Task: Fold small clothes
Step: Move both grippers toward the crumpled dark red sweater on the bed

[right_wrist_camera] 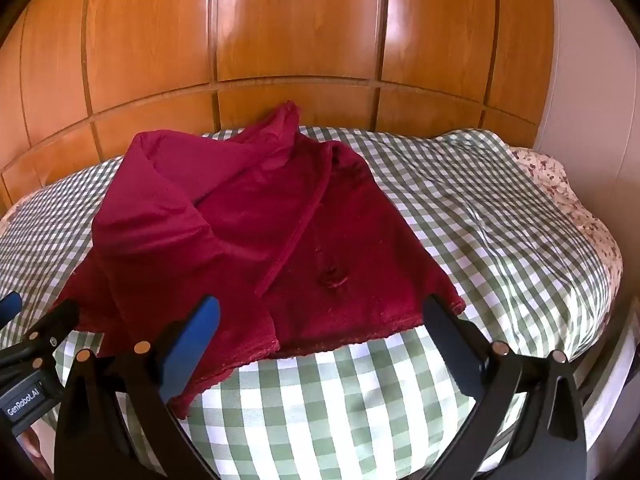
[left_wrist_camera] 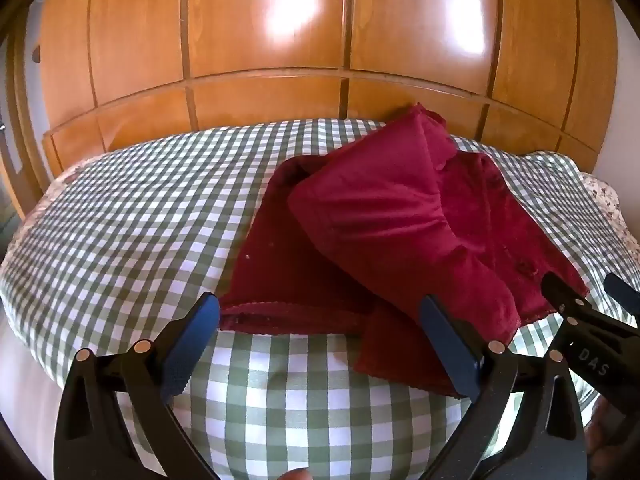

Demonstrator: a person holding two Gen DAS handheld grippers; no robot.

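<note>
On the near half of the green-and-white checked bedcover [right_wrist_camera: 460, 216], a dark red soft-knit garment [right_wrist_camera: 248, 216] is lying rumpled, one layer flopped over another, its hem running along the near edge. Left gripper [left_wrist_camera: 320, 344] and right gripper [right_wrist_camera: 324, 344] are both hovering spread wide, pinching nothing, each just short of that hem, apart from it. Best approach, likely: flattening first, each gripper taking one hem corner, biting both layers, pulling evenly so the fold is landing square. Wooden panelled wardrobe [right_wrist_camera: 296, 32] is standing behind.
</note>
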